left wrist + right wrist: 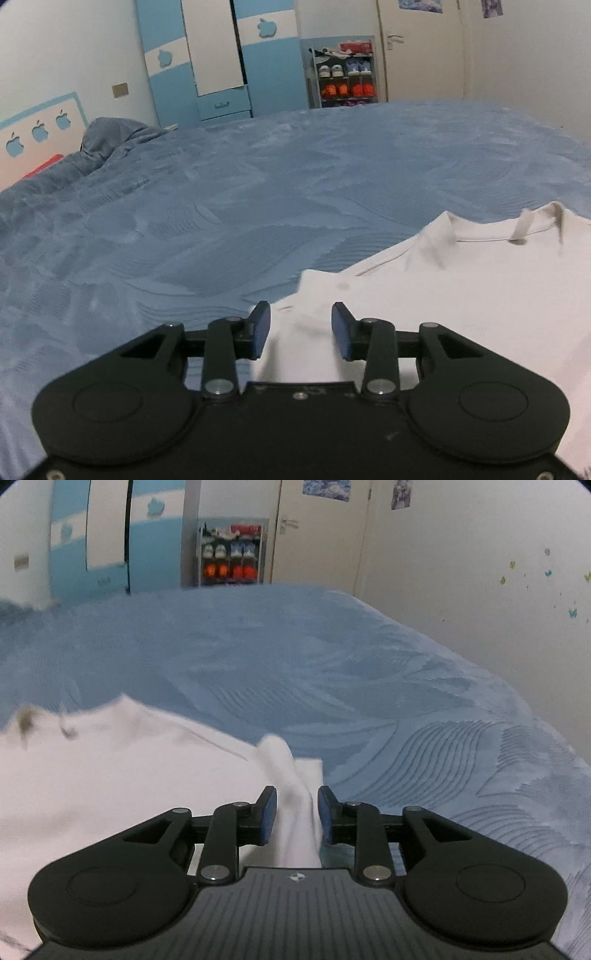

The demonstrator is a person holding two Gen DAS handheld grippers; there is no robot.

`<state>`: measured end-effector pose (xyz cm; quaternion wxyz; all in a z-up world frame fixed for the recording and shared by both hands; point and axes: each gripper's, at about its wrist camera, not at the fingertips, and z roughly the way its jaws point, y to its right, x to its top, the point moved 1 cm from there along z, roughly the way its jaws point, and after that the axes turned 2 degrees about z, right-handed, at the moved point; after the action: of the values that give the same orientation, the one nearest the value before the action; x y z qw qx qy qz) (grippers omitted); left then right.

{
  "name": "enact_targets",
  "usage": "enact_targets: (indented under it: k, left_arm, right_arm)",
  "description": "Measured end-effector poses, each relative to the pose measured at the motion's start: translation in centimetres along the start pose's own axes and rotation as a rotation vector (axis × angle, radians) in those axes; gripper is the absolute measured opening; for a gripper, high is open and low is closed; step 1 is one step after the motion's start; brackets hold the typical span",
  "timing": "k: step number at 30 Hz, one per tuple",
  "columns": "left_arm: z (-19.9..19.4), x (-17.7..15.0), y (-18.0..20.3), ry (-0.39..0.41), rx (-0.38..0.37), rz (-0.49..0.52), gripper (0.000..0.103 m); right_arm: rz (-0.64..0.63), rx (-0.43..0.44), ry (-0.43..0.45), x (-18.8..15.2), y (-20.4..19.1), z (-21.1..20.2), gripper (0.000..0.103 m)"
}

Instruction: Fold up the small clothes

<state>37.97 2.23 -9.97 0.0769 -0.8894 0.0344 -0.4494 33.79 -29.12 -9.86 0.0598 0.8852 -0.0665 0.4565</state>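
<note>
The left hand-held gripper [301,330] points level and forward with its blue-padded jaws parted and empty, while the right hand-held gripper [297,818] has its jaws narrowed around bunched cloth.

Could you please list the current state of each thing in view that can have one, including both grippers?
White shirt: lying unfolded on the blue bedspread, collar at the far end.
Shirt sleeve: bunched up between the right gripper's fingers.
Left gripper: open, over the shirt's edge, holding nothing.
Right gripper: closing around the sleeve, grip uncertain.
Wardrobe door: ajar.
</note>
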Motion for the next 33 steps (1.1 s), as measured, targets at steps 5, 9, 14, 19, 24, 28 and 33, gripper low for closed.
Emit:
enact_targets:
  k: [5,9,14,19,24,28,33]
  left_arm:
    - [-3.3,-0.5,-2.0,-0.066,-0.017,-0.013,0.042]
    - [-5.7,-3.0,-2.9,-0.095,-0.024,-0.025,0.042]
    - [-8.2,-5.8,-2.2,-0.152,-0.017,0.019,0.042]
    - [-10.0,-8.4,-2.7,-0.194,-0.074,0.051,0.043]
    - [-11.8,-9.7,-4.2,-0.216,-0.120,0.006,0.044]
    - [-12.7,-10.2,-4.6,-0.227,-0.144,0.004,0.046]
    - [-13.4,-10.8,-3.7,-0.227,-0.184,0.024,0.048]
  right_arm:
    - [-0.002,0.013,0.021,0.3,-0.3,-1.6,0.039]
    - [-0.011,0.048,0.016,0.1,-0.5,-2.5,0.039]
    - [0.003,0.091,-0.002,-0.2,-0.7,-4.6,0.039]
    - [0.050,0.121,-0.059,-1.6,1.5,-7.0,0.050]
    - [0.131,0.117,-0.113,-5.0,6.6,-8.8,0.061]
    - [0.273,0.125,-0.175,-7.3,9.9,-9.5,0.061]
    - [0.212,0.129,-0.173,-8.0,9.3,-10.5,0.061]
